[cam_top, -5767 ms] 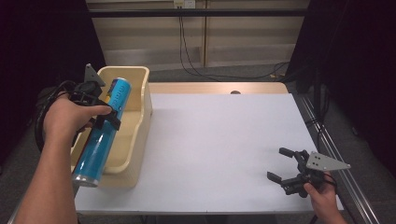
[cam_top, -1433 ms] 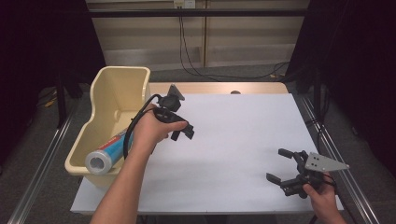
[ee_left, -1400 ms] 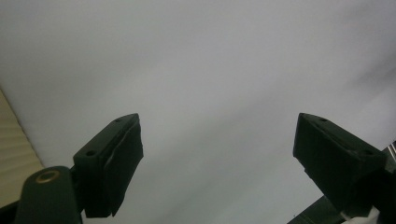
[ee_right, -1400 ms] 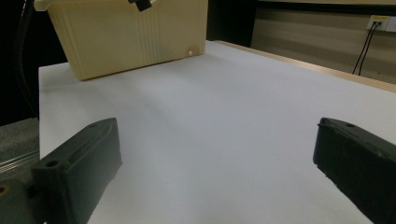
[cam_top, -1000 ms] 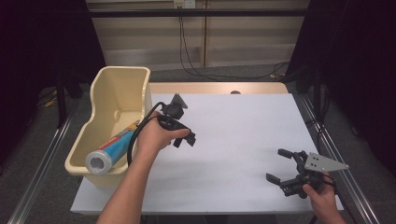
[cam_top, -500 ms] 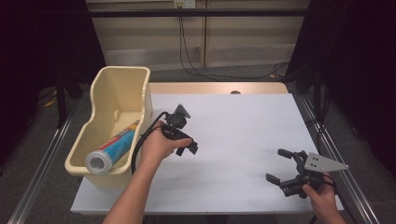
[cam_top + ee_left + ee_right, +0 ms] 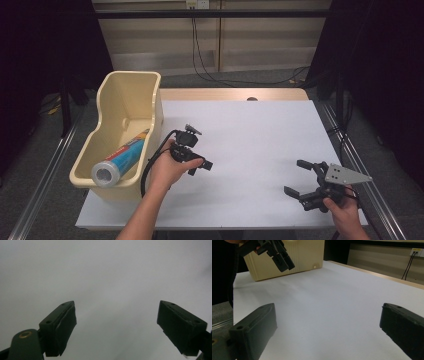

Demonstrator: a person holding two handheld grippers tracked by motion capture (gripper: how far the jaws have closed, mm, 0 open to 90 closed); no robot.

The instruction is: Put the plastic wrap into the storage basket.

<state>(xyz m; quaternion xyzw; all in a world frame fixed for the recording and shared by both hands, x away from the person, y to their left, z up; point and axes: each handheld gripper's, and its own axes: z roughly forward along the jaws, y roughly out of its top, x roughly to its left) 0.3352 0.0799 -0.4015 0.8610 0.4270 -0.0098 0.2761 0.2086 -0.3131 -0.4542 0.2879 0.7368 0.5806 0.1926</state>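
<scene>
Table (image 7: pixel 260 130): white, flat sheet surface; both grippers work above it, well apart from each other.

Bin (image 7: pixel 107 145): cream plastic tub at the table's left edge, open top, tall walls. Judged rigid and light. Its ribbed outer wall appears in the right gripper view (image 7: pixel 294 257).

Can (image 7: pixel 120 160): blue cylindrical can with red and white printing, lying on its side inside the bin, silver end facing the near wall, far end angled toward the bin's right wall. It rests on the bin floor and is touched by neither gripper.

Can, handling (judgement): rigid walls with a smooth printed skin, likely slippery under the pads. Weight cannot be read; treat it as moderately heavy. Round body, so it will roll if set down on its side.

Can, grip point (judgement): across the mid-body, jaws square to the long axis. Avoid the rounded ends, where the pads could slide off. The bin walls limit approach; enter from above.

Left gripper (image 7: pixel 197 162): held over the table just right of the bin, jaws spread wide with nothing between them; the left gripper view (image 7: pixel 116 327) looks at bare table.

Right gripper (image 7: pixel 300 177): near the table's front right corner, jaws wide apart and empty (image 7: pixel 327 332).
</scene>
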